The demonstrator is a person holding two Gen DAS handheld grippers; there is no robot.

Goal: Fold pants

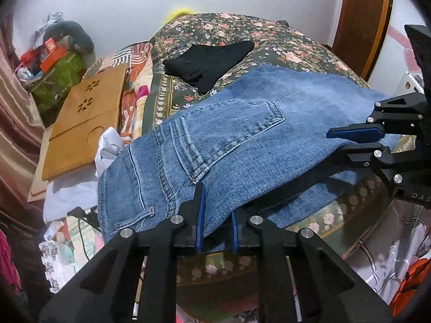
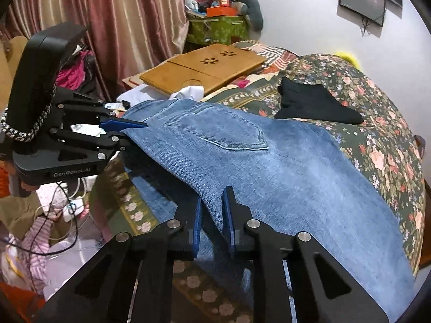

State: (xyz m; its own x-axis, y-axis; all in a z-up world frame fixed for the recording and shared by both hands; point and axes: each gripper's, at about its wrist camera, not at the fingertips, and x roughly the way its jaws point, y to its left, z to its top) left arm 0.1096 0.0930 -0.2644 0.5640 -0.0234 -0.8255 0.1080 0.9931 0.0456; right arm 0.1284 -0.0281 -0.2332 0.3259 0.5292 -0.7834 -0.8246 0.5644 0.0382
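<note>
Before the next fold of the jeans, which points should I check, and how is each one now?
1. Left gripper shut on the jeans edge: ok.
2. Right gripper shut on the jeans edge: ok.
3. Both grippers hold the same near edge: ok.
4. Black cloth lies clear of the jeans: ok.
5. Denim between the grippers is flat, without wrinkles: ok.
6. Far end of the jeans lies straight on the floral bedspread: cannot tell.
</note>
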